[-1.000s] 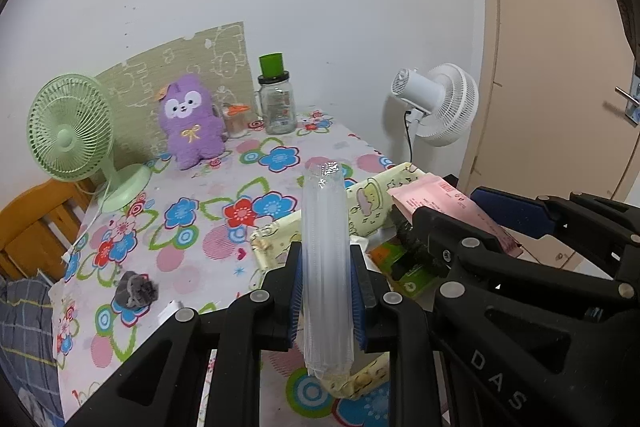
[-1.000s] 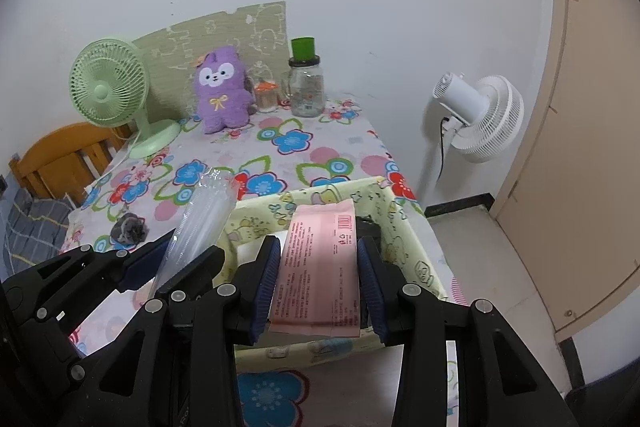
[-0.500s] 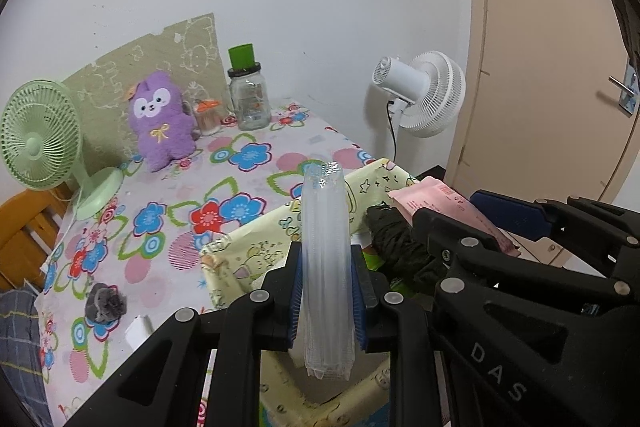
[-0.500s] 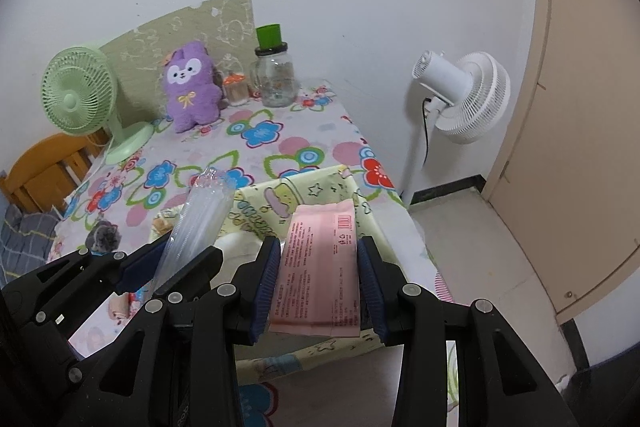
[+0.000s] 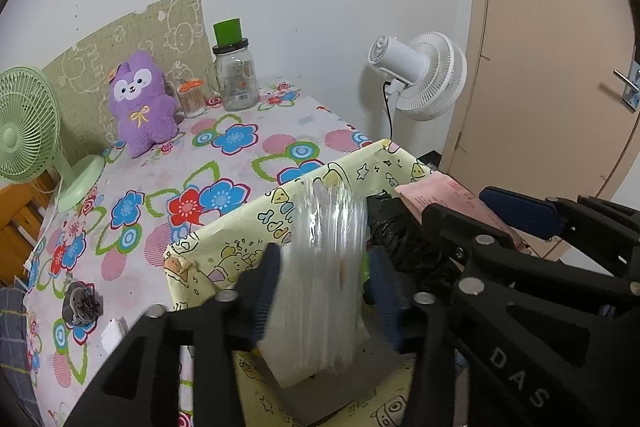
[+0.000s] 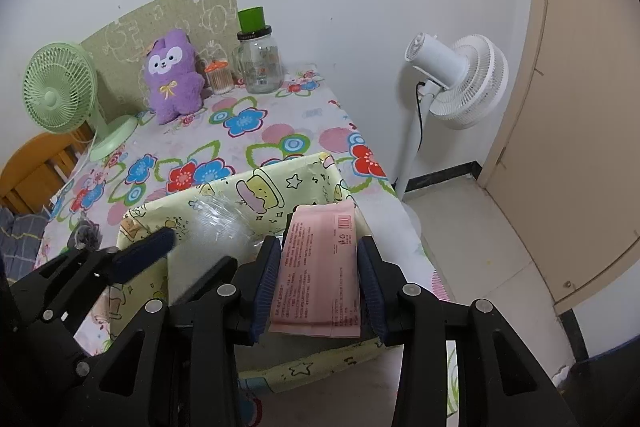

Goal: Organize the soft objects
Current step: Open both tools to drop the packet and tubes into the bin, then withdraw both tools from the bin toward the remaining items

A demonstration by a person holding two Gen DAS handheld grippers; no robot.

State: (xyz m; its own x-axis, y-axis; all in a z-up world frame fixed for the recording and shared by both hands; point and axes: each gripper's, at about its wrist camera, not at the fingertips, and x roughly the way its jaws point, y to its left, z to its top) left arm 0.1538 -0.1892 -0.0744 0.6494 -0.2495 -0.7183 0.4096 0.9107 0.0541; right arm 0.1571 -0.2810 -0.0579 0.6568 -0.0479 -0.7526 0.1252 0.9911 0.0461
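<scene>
Floral tablecloth (image 5: pixel 240 163) | left claw (image 5: pixel 324 291) parted around clear sleeve (image 5: pixel 324 267) | right claw (image 6: pixel 318 279) clamps pink pack (image 6: pixel 320 267)

You have a green fan (image 5: pixel 24 131) at the table's (image 5: pixel 280 131) far left, a glass jar (image 5: pixel 236 79) by the wall, a white fan (image 6: pixel 460 79) standing beside a beige door (image 6: pixel 580 107).
</scene>
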